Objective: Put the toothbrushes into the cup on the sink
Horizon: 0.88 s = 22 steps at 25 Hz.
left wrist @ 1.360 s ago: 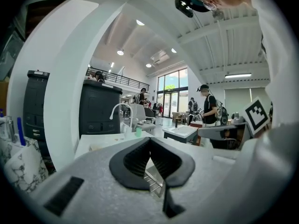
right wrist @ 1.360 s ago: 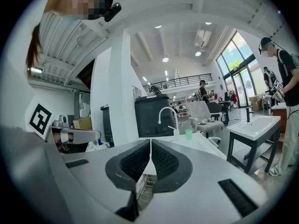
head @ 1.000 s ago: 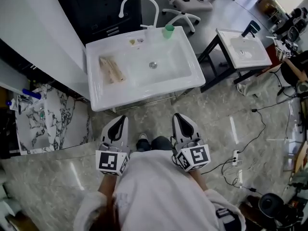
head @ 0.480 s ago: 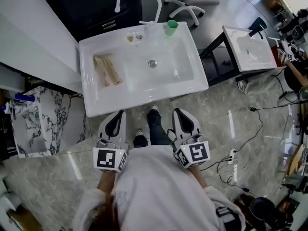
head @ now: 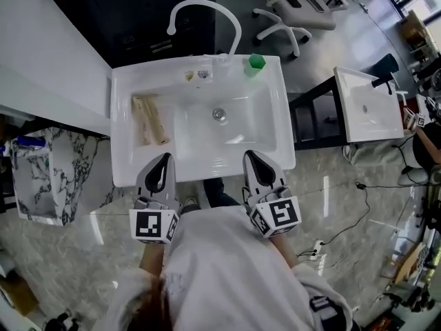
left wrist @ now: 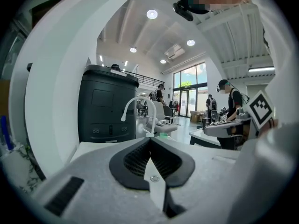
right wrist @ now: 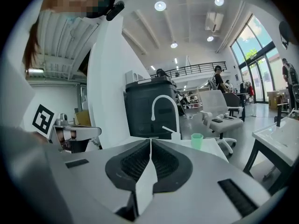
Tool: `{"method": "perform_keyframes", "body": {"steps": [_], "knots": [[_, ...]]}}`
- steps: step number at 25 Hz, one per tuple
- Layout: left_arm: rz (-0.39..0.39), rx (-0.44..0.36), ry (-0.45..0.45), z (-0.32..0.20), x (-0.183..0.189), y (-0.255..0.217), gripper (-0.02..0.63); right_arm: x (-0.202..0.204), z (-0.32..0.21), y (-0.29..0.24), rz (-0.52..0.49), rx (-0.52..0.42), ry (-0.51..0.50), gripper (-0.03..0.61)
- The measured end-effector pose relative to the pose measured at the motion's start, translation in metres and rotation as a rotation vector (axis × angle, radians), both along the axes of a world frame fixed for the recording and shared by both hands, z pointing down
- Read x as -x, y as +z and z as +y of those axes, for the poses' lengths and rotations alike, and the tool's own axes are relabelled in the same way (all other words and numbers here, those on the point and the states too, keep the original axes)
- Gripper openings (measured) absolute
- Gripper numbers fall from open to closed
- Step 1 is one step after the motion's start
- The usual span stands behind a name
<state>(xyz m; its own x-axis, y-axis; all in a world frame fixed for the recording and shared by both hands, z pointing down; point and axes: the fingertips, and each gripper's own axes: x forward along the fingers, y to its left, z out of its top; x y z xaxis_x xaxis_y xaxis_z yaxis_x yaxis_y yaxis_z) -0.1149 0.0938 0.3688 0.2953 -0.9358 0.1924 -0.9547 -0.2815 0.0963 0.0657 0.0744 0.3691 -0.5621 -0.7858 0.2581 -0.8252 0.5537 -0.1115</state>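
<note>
Toothbrushes (head: 149,121) lie as a tan bundle on the left ledge of the sink (head: 207,173), well apart from the green cup (head: 255,63) at its back rim — left gripper (head: 162,163) and right gripper (head: 253,161) are both pressed closed on nothing, so part one's jaws before reaching in.

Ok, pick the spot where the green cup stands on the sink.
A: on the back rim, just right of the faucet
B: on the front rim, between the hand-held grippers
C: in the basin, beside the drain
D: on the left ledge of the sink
A: in the head view the green cup stands on the back rim of the sink, just right of the faucet and well away from the drain.
</note>
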Motion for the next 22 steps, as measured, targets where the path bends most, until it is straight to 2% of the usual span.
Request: {"method": "perform_keyframes", "body": {"steps": [6,15,22], "knots": [[-0.022,-0.012,-0.074,-0.025,-0.006,-0.002,0.014,0.004,-0.036,0.018,0.042,0.077,-0.113,0.018],[-0.031,0.005,-0.09,-0.038,-0.008,-0.001,0.014,0.012,-0.06,0.018,0.041,0.086,-0.138,0.017],[-0.039,0.006,-0.069,-0.05,0.006,0.002,0.014,0.034,-0.068,0.012,0.029,0.087,-0.15,0.018]]}}
